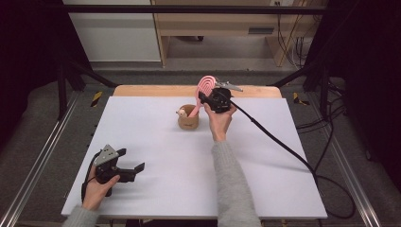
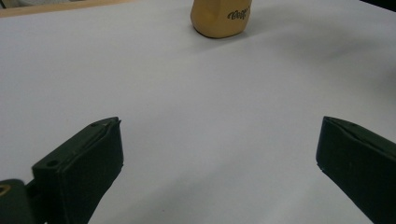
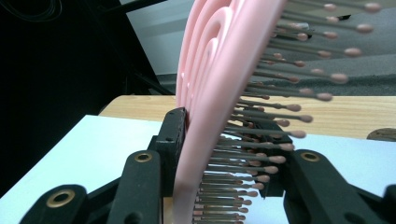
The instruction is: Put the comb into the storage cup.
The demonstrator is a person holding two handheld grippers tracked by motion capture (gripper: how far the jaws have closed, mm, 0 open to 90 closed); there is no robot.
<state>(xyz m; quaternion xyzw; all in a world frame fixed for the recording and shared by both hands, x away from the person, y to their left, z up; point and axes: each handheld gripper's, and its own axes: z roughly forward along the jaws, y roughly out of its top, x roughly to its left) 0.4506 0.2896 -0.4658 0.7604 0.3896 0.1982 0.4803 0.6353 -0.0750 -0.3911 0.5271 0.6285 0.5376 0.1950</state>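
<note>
Resting low at the near left corner of the white tabletop [image 1: 156,156], the left gripper [image 1: 131,163] lies in the person's hand with its fingers [image 2: 88,163] spread wide and nothing between them; bare surface shows in the gap in the left gripper view. Farther in, near the middle, stands a small tan cup [image 1: 188,118] with a little figure at its rim. Just beyond and to its right, the right gripper [image 1: 204,100] is raised above the tabletop, its fingers [image 3: 170,135] clamped on a pink hairbrush [image 1: 204,87]. One finger presses the brush's flat back, the other sits among the bristles. The brush's handle slants down into the cup.
</note>
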